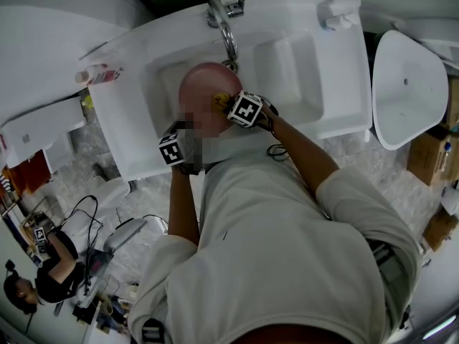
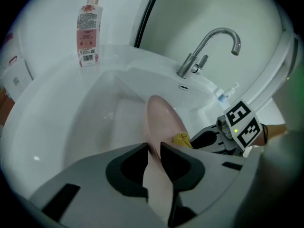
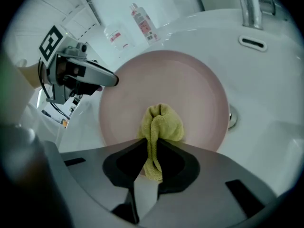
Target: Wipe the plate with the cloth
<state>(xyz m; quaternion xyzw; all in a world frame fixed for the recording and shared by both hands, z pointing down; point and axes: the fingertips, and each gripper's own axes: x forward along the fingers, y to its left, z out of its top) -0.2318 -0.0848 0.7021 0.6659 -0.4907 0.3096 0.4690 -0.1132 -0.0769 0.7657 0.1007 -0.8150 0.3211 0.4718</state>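
A pink plate (image 1: 208, 84) (image 2: 161, 127) (image 3: 166, 94) is held on edge over the white sink basin (image 1: 168, 77). My left gripper (image 2: 153, 148) (image 1: 174, 150) is shut on the plate's near rim. My right gripper (image 3: 151, 146) (image 1: 245, 110) is shut on a bunched yellow cloth (image 3: 159, 125) (image 2: 181, 138) (image 1: 224, 100), and the cloth presses against the plate's face near its lower middle. In the right gripper view, the left gripper (image 3: 78, 75) shows at the plate's left rim. Part of the plate in the head view is behind a mosaic patch.
A chrome faucet (image 1: 224, 27) (image 2: 209, 46) stands at the back of the sink, its drain (image 3: 232, 118) beside the plate. A bottle with a pink label (image 2: 88, 30) (image 1: 97, 74) rests on the sink's left ledge. Another white basin (image 1: 405, 88) stands to the right.
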